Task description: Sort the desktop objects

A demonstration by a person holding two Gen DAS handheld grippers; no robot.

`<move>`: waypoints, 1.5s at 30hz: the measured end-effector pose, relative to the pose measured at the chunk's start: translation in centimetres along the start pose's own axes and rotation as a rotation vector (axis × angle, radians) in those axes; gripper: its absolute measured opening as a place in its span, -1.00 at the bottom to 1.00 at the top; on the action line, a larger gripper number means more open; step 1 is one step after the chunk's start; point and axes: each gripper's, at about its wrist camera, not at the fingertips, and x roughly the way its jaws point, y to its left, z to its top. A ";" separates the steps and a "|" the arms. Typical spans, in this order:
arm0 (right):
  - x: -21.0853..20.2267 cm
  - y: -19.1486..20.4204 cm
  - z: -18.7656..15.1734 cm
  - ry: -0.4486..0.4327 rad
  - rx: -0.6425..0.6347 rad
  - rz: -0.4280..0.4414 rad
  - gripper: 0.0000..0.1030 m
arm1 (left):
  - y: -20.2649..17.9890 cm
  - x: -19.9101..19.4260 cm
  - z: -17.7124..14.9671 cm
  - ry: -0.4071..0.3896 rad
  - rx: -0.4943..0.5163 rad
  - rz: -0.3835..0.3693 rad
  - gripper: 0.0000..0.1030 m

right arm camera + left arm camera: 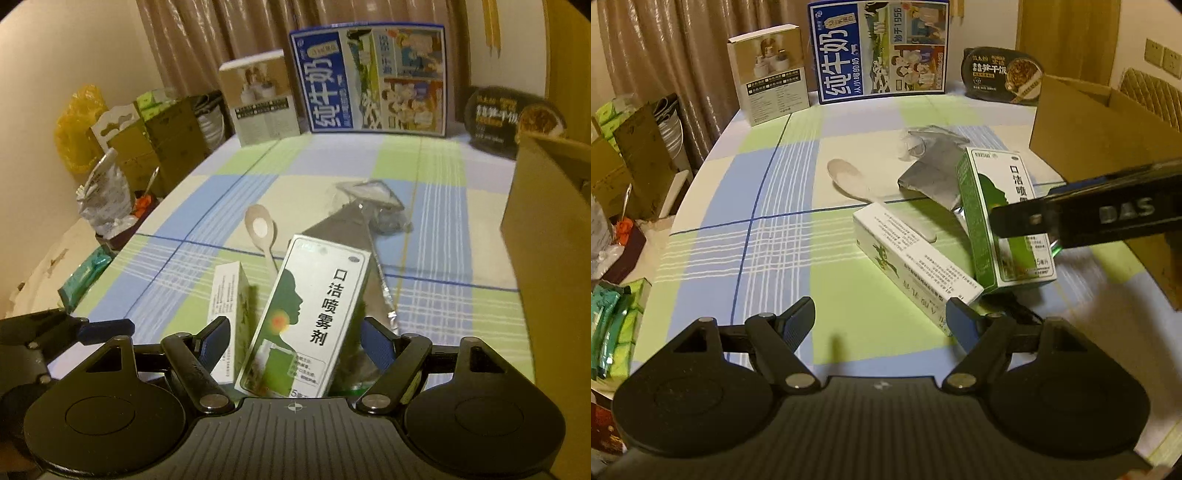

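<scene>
A green-and-white spray box (pixel 306 317) stands tilted between the fingers of my right gripper (pixel 291 339); the jaws are wide and do not press it. It also shows in the left wrist view (pixel 1004 221), with a right finger (pixel 1023 221) across it. A long white box (pixel 916 262) lies beside it, seen in the right wrist view too (pixel 231 306). A white spoon (pixel 849 179) and a silver pouch (pixel 934 177) lie behind. My left gripper (pixel 881 319) is open and empty above the cloth.
A cardboard box (pixel 1100 147) stands at the right. A blue milk carton (pixel 882 50), a beige product box (pixel 770 72) and a black food bowl (pixel 1003 75) line the table's far edge. Clutter and boxes (pixel 635 162) sit off the left edge.
</scene>
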 end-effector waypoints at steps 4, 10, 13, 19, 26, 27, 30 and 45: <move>1.0 -0.2 -0.1 0.026 -0.023 -0.010 0.25 | 0.1 0.5 0.0 0.013 -0.022 -0.014 0.45; 0.1 -0.4 -0.2 0.012 -0.068 -0.016 0.09 | -1.0 0.8 0.2 0.007 -0.018 -0.060 0.50; -0.3 -0.7 -0.3 0.009 -0.058 -0.013 0.08 | -1.5 1.2 0.4 0.008 -0.020 -0.070 0.51; -0.9 -1.4 0.1 -0.004 -0.054 -0.026 0.06 | -2.8 2.1 0.9 0.006 -0.010 -0.056 0.52; -0.9 -2.3 0.0 0.008 -0.043 -0.024 0.06 | -3.5 3.1 1.6 0.015 -0.016 -0.044 0.50; -1.0 -2.3 0.0 0.008 -0.045 -0.023 0.06 | -3.5 3.3 1.7 0.019 -0.015 -0.042 0.47; -1.0 -2.2 0.1 0.008 -0.050 -0.022 0.06 | -3.5 3.7 1.6 0.036 -0.013 -0.037 0.38; -0.8 -1.9 0.0 0.015 -0.073 -0.022 0.06 | -2.5 3.3 1.0 0.057 0.003 -0.021 -0.39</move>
